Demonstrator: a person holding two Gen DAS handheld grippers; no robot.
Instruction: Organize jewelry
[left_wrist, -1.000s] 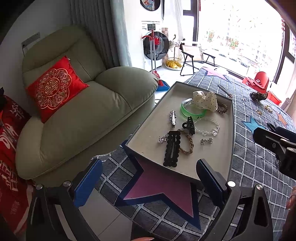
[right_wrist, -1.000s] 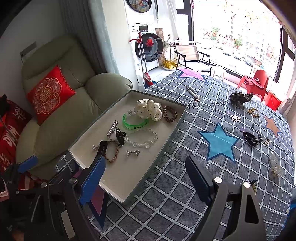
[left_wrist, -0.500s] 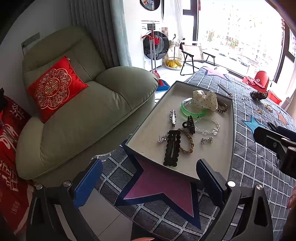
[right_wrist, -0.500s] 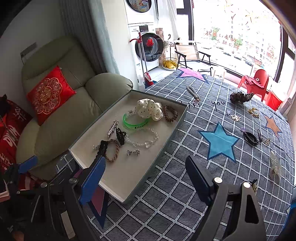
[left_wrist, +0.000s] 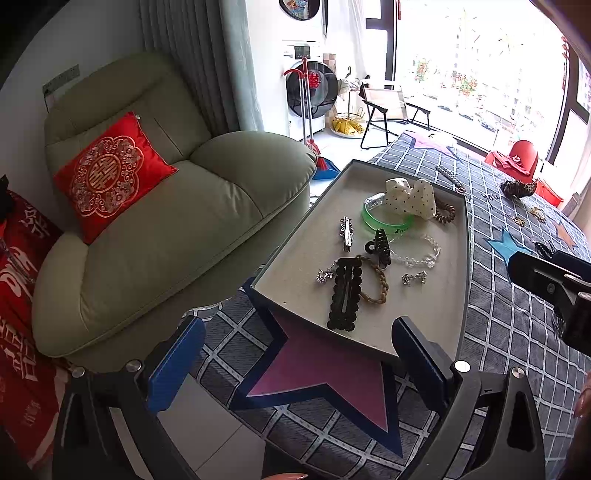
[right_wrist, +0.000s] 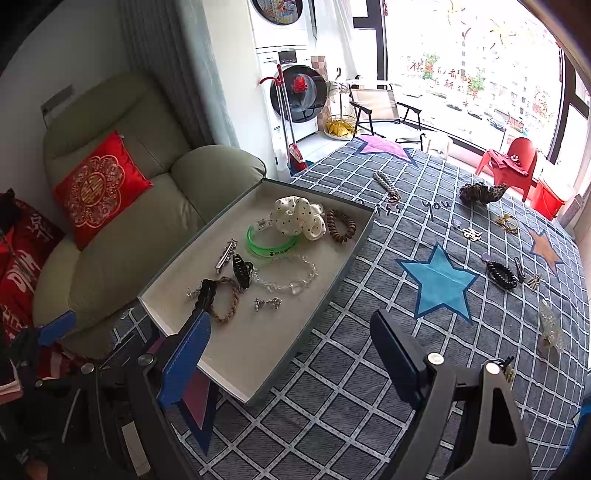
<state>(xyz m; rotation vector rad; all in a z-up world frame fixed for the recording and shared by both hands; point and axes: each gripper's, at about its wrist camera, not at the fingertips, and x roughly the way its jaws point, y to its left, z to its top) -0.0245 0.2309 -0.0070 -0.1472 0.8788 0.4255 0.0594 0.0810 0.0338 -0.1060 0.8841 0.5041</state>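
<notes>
A shallow grey tray (left_wrist: 463, 258) (right_wrist: 354, 254) lies on the checked tablecloth and holds several pieces: a white dotted scrunchie (left_wrist: 408, 197) (right_wrist: 299, 216), a green bangle (right_wrist: 271, 245), a clear bead bracelet (right_wrist: 286, 277), a black claw clip (left_wrist: 380, 245) and a long black hair clip (left_wrist: 345, 293). Loose pieces lie on the cloth to the right: a black coil hair tie (right_wrist: 500, 275), a leopard scrunchie (right_wrist: 480, 192) and a bead strand (right_wrist: 386, 184). My left gripper (left_wrist: 295, 354) is open and empty at the tray's near end. My right gripper (right_wrist: 291, 350) is open and empty over the tray's near right corner.
A green armchair (left_wrist: 166, 221) with a red cushion (left_wrist: 107, 173) stands left of the table edge. Small gold and silver pieces (right_wrist: 508, 221) and a clear clip (right_wrist: 550, 328) lie on the cloth at the right. A washer and folding chair stand behind.
</notes>
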